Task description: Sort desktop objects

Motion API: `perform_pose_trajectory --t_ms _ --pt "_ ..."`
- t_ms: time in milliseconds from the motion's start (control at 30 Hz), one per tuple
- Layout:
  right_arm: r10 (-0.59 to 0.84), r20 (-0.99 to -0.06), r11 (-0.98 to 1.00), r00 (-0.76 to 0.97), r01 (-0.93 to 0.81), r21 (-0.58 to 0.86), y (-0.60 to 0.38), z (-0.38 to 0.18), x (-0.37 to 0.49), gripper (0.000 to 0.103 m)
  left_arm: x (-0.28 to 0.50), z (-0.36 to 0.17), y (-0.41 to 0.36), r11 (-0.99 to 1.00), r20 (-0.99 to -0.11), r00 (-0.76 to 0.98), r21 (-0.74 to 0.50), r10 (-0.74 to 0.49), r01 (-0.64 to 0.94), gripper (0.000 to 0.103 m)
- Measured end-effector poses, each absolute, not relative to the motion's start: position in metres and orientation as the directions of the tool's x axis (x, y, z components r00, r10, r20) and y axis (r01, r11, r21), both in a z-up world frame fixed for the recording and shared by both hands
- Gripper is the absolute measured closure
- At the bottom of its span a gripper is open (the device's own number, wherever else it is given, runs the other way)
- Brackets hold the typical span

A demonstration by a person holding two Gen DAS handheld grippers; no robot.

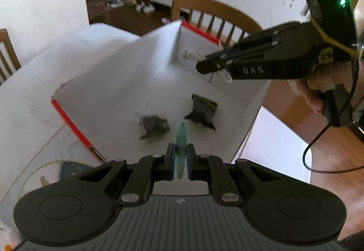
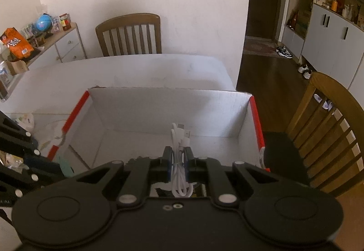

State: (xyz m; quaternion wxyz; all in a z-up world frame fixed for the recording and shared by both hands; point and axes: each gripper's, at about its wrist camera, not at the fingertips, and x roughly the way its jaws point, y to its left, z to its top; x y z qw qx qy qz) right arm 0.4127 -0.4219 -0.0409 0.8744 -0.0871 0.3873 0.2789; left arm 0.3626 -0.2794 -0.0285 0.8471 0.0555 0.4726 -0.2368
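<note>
A white worktop [image 2: 141, 69] carries a shallow white cardboard box [image 2: 159, 105] with red-edged rims; two dark crinkled packets [image 1: 203, 111] lie on its floor. Over the box, the right hand-held gripper [image 2: 178, 160] is clenched on a bundled white cable [image 2: 179, 137], and the left hand-held gripper [image 1: 180, 157] pinches a flat, slim teal object [image 1: 181, 139] edge-on.
</note>
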Motion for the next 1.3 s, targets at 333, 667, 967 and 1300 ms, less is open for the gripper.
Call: perform_pose_trajectory --t_ms 333,667,967,1300 --pt "0.389 -0.774 0.828 0.5 -0.559 0.055 -0.423 -0.052 0.432 0.093 0.387 -0.049 -0.297 0.863 -0.885 0.346 -0.112 -0.312 0.492 0.094" --pt "0.361 -0.824 0.83 0.436 -0.553 0.071 -0.416 -0.069 0.453 0.093 0.407 -0.069 -0.308 0.856 -0.911 0.289 -0.118 -0.295 0.504 0.094" --pt "0.323 -0.871 0.85 0.37 -0.519 0.095 -0.407 -0.084 0.477 0.093 0.431 -0.083 -0.318 0.863 -0.923 0.258 -0.131 -0.286 0.488 0.094" --pt "0.296 -0.897 0.854 0.33 -0.512 0.093 -0.399 -0.097 0.488 0.092 0.444 -0.106 -0.325 0.866 -0.943 0.224 -0.11 -0.245 0.487 0.094"
